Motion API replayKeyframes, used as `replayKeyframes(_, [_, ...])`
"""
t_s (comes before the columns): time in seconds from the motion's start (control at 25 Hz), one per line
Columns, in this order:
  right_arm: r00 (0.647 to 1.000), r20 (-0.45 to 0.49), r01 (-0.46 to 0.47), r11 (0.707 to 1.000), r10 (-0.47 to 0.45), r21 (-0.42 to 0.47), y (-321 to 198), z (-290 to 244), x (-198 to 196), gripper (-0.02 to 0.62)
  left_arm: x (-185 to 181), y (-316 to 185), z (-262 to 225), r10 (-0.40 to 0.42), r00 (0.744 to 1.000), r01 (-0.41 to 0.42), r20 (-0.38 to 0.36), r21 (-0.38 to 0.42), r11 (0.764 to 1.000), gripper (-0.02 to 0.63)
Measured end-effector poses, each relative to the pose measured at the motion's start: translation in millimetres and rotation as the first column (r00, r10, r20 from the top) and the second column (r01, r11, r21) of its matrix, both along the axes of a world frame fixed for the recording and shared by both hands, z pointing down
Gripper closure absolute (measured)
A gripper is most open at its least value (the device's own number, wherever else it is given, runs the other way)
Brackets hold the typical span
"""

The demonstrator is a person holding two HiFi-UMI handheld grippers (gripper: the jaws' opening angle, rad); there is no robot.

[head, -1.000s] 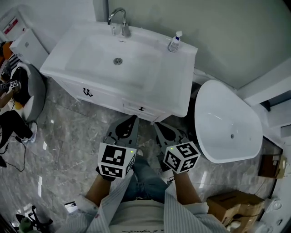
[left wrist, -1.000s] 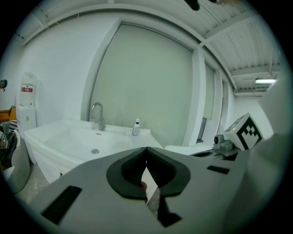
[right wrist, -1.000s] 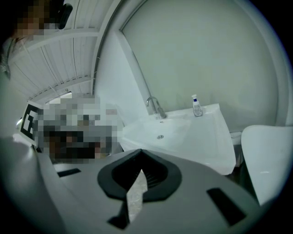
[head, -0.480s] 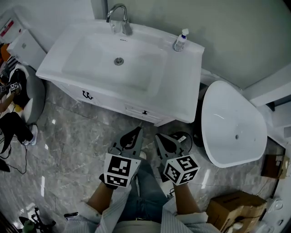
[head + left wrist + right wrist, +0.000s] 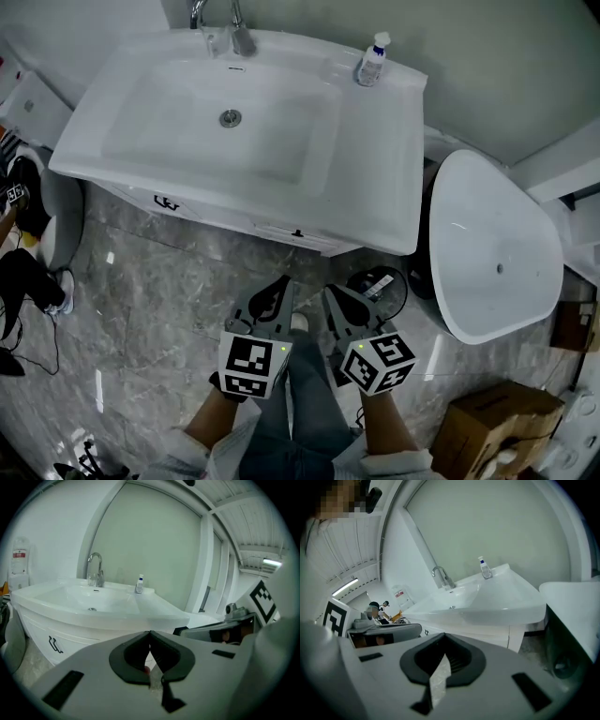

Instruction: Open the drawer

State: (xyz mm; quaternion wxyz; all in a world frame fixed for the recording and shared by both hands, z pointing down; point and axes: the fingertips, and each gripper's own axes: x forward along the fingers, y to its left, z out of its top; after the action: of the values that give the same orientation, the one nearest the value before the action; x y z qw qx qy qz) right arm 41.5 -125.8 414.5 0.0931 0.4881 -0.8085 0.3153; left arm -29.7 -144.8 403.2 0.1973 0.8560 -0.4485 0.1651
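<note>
The white vanity (image 5: 375,220) carries a narrow drawer front under its basin, marked by a small black handle (image 5: 298,232). Both grippers hover above the marble floor in front of it, side by side and short of the drawer, touching nothing. My left gripper (image 5: 284,280) is shut and empty, its tips aimed roughly at the handle. My right gripper (image 5: 327,290) is just to its right, jaws together with nothing between them. In the left gripper view the jaws (image 5: 150,633) meet below the basin's edge and hide the drawer. In the right gripper view the closed jaws (image 5: 443,636) sit below the vanity front.
A cabinet door with a black handle (image 5: 165,202) is left of the drawer. A faucet (image 5: 234,28) and a soap bottle (image 5: 372,61) stand on the basin top. A white oval tub (image 5: 492,253) crowds the right, with a black round object (image 5: 377,286) on the floor beside it. A cardboard box (image 5: 487,422) lies at lower right.
Both grippers have sunk together in front of the vanity and sit lower in the head view. The vanity has grown larger in frame. Both stay shut.
</note>
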Motion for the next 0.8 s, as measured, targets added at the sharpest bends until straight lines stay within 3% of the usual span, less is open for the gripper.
replayKeyframes(0.24, [0.999, 0.004, -0.047, 0.999, 0.047, -0.027, -0.1, 38.4, 10.1, 0.591, 9.0, -2.3, 53.6, 0.017, 1.0, -0.016, 0.007, -0.056, 0.998, 0.589])
replayKeyframes(0.8, [0.997, 0.017, -0.075, 0.995, 0.076, -0.07, -7.1, 91.7, 24.0, 0.591, 19.2, -28.9, 154.0, -0.003, 0.992, 0.013, 0.13, -0.074, 0.997, 0.588])
